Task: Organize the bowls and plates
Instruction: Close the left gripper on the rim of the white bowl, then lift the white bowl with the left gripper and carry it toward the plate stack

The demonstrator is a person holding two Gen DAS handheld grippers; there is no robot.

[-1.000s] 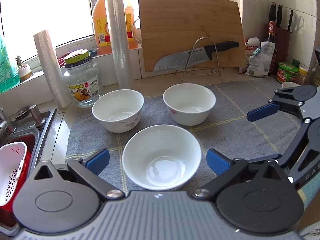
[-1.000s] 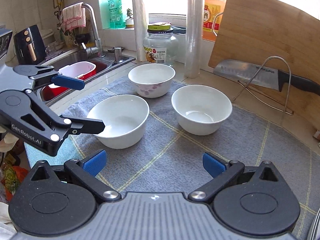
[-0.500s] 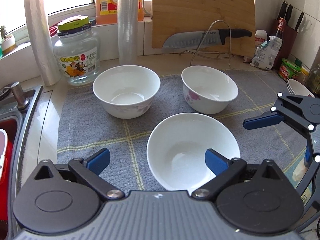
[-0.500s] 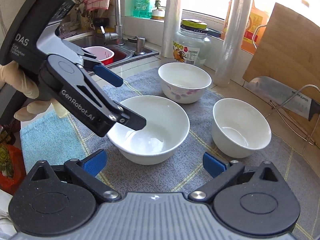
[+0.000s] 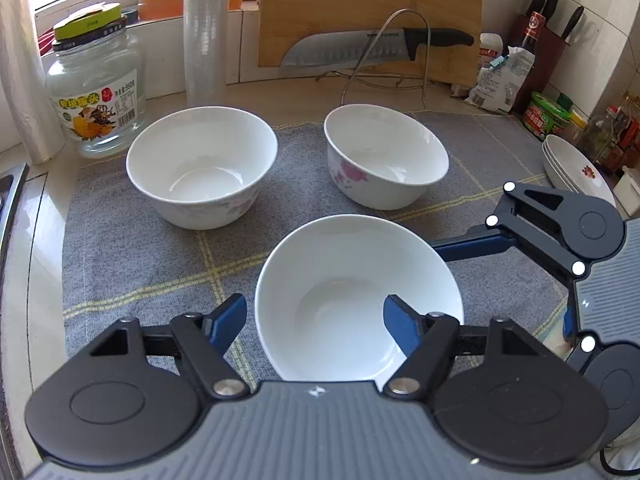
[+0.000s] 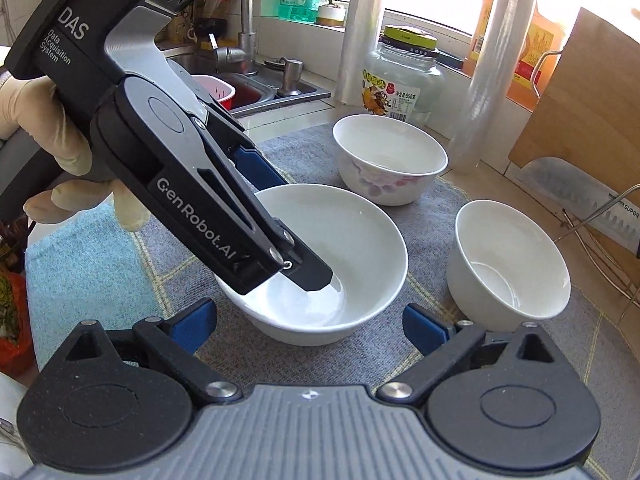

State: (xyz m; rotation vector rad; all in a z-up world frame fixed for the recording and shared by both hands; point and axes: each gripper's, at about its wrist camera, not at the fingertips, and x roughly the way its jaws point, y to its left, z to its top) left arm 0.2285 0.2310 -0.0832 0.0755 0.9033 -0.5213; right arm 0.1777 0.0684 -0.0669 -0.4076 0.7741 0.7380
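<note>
Three white bowls stand on a grey checked mat (image 5: 132, 256). The near plain bowl (image 5: 344, 300) (image 6: 352, 248) is the widest. My left gripper (image 5: 314, 320) is open and straddles its left rim, one finger (image 6: 308, 272) inside the bowl, the other outside. My right gripper (image 6: 310, 322) is open, just in front of the same bowl, its fingers (image 5: 472, 246) beside the bowl's right side. A flowered bowl (image 5: 202, 164) (image 6: 390, 156) is at the back left, another (image 5: 384, 160) (image 6: 508, 260) at the back right. Stacked plates (image 5: 576, 170) lie at the right.
A glass jar (image 5: 96, 88), film rolls (image 5: 204, 28), a cutting board (image 5: 368, 8) and a knife on a wire rack (image 5: 372, 50) line the back. Bottles and packets (image 5: 540, 76) crowd the right corner. A sink (image 6: 248, 92) with a red basket is left. A blue cloth (image 6: 84, 264) lies beside the mat.
My left gripper has tilted down and moved forward over the near bowl's rim, one finger now inside it. My right gripper has closed in on the same bowl.
</note>
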